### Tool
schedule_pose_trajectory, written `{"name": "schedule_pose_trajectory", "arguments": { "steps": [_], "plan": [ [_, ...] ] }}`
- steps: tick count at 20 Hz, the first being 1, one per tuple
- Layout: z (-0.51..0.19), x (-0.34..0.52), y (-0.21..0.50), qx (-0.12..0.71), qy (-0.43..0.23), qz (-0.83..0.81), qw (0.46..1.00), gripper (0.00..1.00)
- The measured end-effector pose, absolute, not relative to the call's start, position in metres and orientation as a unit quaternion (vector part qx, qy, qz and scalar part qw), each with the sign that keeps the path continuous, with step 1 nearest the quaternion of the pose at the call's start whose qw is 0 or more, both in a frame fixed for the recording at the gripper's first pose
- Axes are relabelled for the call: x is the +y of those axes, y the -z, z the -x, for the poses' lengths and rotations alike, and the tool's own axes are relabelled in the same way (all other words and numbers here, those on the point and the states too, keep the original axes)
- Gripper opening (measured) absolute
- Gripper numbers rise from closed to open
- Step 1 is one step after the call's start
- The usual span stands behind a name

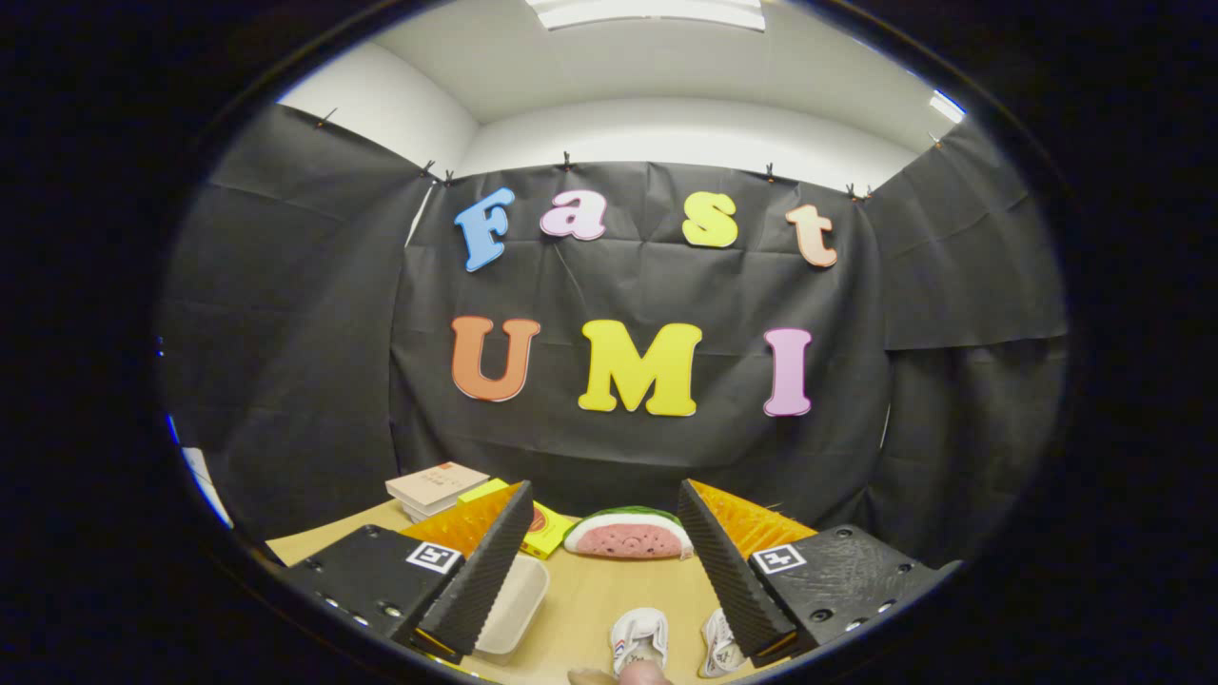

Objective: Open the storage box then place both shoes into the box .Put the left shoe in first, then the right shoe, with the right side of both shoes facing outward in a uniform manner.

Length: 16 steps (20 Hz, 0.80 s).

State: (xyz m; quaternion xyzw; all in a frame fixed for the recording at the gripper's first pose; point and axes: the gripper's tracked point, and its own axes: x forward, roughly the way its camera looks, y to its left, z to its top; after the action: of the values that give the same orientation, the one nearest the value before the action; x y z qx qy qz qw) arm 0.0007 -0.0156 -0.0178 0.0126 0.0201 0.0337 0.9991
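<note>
The fingers point(605, 518) are spread apart and grasp nothing. Two small shoes point(639, 640) stand on the table point(590, 595) between them; the white box point(514, 604) lies beside the left finger.

Matt, wood-look table point(590, 599) carries 2 shoes point(639, 639) of cloth-like fabric with rubbery toes. The storage box point(514, 604) looks smooth matt plastic. A watermelon slice point(628, 535) seems soft plush. Paper-covered books point(436, 487) lie matt near the far left corner. The gripper point(604, 561), fingers apart, has ribbed, rough inner pads point(481, 571).

The tool point(605, 504) (fingers spread wide) hovers above two shoes point(639, 639).
</note>
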Motion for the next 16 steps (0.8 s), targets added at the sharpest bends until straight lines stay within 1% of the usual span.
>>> {"name": "schedule_pose_trajectory", "arguments": {
  "steps": [8,11,16],
  "plan": [
    [-0.005,-0.016,0.047,0.041,-0.043,-0.029,0.998,0.95],
    [-0.006,-0.001,0.072,0.073,-0.057,-0.05,0.994,0.95],
    [-0.005,0.023,0.134,0.147,-0.074,-0.091,0.982,0.95]
  ]
}}
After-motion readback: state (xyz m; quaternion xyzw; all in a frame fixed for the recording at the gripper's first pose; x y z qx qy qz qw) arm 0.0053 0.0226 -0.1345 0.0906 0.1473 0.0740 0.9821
